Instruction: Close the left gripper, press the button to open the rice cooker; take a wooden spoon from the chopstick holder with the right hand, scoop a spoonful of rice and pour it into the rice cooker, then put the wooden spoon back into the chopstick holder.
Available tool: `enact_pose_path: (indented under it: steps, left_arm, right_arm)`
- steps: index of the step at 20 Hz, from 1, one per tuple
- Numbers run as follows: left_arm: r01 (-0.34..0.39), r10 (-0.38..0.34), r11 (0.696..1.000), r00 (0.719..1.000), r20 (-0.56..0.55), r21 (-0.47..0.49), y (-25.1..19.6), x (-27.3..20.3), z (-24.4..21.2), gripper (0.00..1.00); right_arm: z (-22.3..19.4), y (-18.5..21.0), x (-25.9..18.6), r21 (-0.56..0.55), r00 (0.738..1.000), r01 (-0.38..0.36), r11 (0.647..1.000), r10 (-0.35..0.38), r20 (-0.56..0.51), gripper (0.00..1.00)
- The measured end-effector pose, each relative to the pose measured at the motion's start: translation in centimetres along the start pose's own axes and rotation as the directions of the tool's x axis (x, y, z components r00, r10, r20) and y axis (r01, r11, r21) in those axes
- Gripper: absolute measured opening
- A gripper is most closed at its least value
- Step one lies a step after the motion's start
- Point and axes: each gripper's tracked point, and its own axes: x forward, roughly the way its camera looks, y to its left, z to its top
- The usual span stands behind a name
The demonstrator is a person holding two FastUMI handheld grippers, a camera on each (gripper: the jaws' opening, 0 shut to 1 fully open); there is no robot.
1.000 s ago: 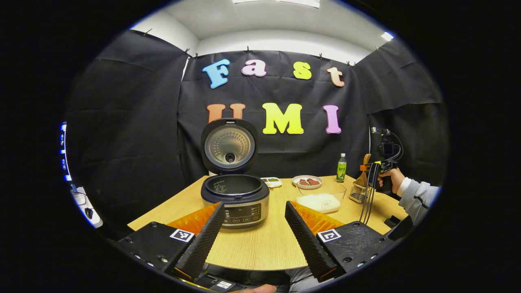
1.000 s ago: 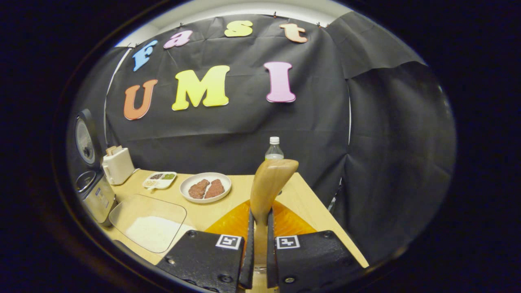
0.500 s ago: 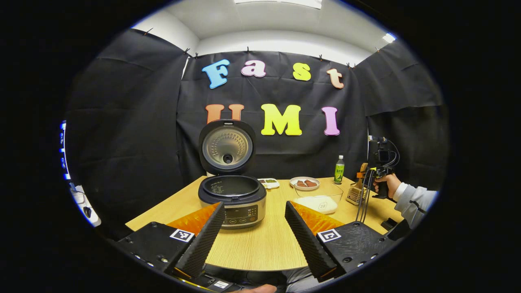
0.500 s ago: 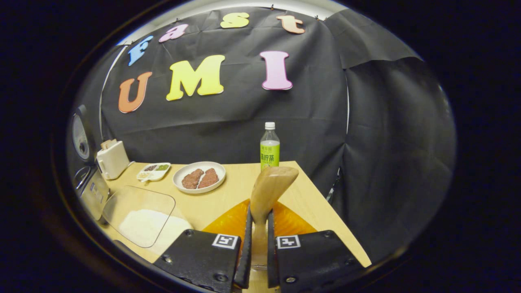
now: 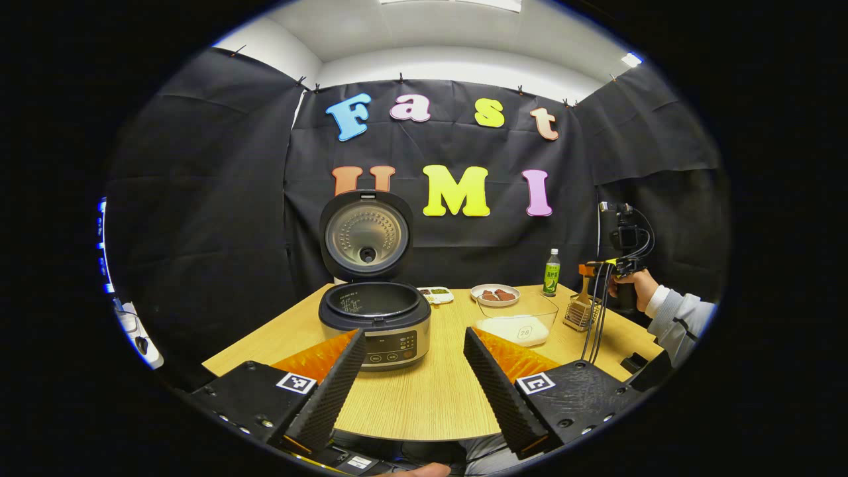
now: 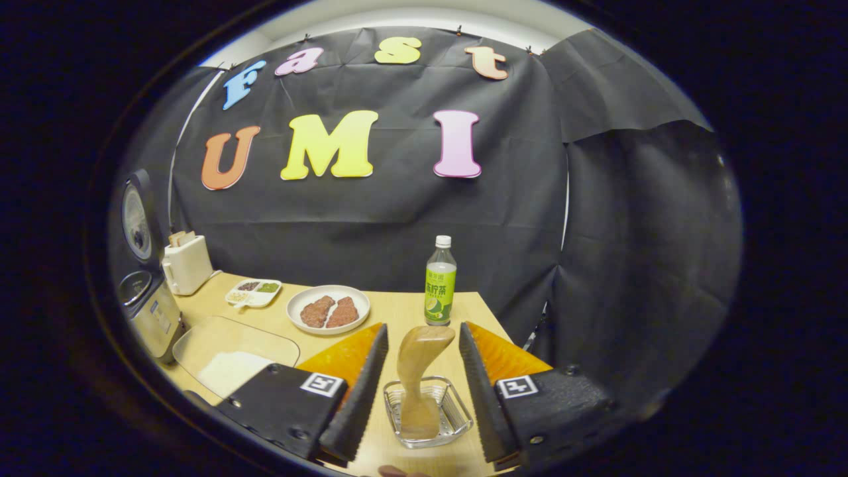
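The rice cooker [image 5: 374,324] stands open on the wooden table, its lid [image 5: 366,235] raised upright. My left gripper [image 5: 414,332] is open in front of it, holding nothing. A clear bowl of white rice [image 5: 518,324] sits right of the cooker. In the right gripper view, the wooden spoon [image 6: 419,361] stands in the wire chopstick holder [image 6: 427,414]. My right gripper [image 6: 423,328] is open, its fingers on either side of the spoon and apart from it. The left gripper view shows a hand holding the right gripper [image 5: 589,268] over the chopstick holder [image 5: 582,313].
A plate with two pieces of meat [image 6: 328,309], a green-labelled bottle [image 6: 440,281], a small divided dish [image 6: 253,290] and a white toaster [image 6: 187,265] stand along the back of the table. The table's right edge [image 6: 503,324] runs close to the holder.
My right gripper was shut on the wooden spoon; it has opened and let go, leaving the spoon standing in the holder. The left gripper has barely moved.
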Motion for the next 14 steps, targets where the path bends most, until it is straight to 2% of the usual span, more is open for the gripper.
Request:
enact_pose_path:
  steps: [1, 5, 6, 12, 14]
  left_arm:
    - [0.000, 0.000, 1.000, 1.000, 0.000, 0.004, 0.0, 0.1, 0.1, 0.95]
    - [-0.001, 0.001, 1.000, 1.000, 0.004, 0.008, 0.0, 0.8, 0.7, 0.95]
    - [0.000, 0.000, 1.000, 1.000, 0.008, 0.007, 0.0, 1.1, 1.0, 0.95]
    - [-0.013, 0.013, 1.000, 1.000, 0.011, 0.008, 1.4, 4.0, 4.2, 0.95]
    - [-0.036, 0.036, 0.999, 0.999, 0.010, 0.021, 2.8, 5.1, 5.5, 0.95]
  right_arm:
    - [0.2, -0.1, 0.0, 0.008, 1.000, 0.006, 1.000, -0.006, 0.001, 0.81]
    - [1.8, -0.9, -1.1, 0.051, 0.999, 0.017, 0.999, -0.018, 0.028, 0.91]
    - [2.3, -1.0, -1.5, 0.059, 0.999, 0.015, 0.998, -0.017, 0.034, 0.97]
    - [5.5, -2.1, -5.1, 0.089, 0.997, 0.020, 0.996, -0.026, 0.068, 0.98]
    - [7.3, -2.0, -7.4, 0.116, 0.993, -0.004, 0.993, -0.010, 0.122, 0.98]
